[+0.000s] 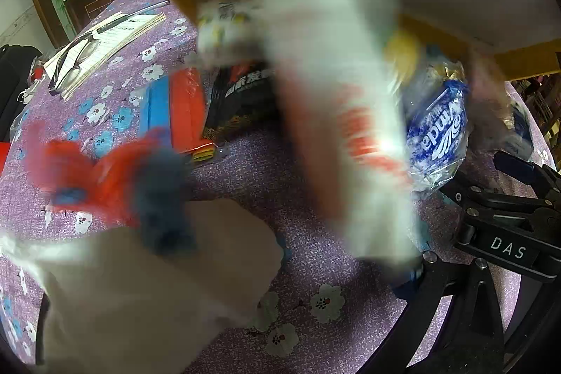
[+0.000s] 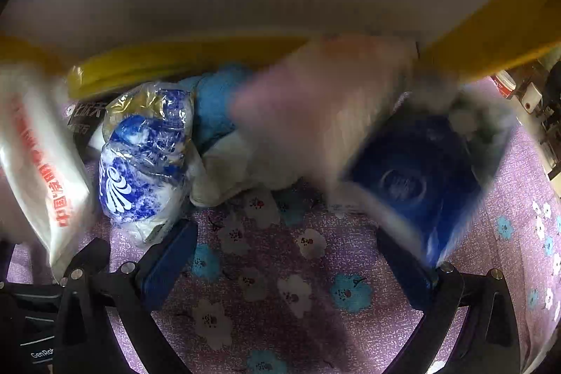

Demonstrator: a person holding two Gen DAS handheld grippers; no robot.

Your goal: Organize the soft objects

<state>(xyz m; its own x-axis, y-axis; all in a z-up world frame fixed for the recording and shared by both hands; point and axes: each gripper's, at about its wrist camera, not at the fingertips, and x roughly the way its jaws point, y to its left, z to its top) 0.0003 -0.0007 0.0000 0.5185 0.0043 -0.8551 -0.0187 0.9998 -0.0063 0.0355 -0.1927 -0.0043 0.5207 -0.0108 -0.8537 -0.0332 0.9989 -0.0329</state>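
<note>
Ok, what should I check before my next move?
1. Right gripper open: ok, jaws wide apart, nothing between them.
2. White packet firmly held: cannot tell, blurred.
3. Views sharp: not ok, motion blur in both.
4. Vinda pack at rest on the cloth: ok.
5. Blue packet settled: cannot tell, blurred.

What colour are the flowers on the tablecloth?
The flowers are white and light blue, on a purple tablecloth. The right wrist view shows them best.
</note>
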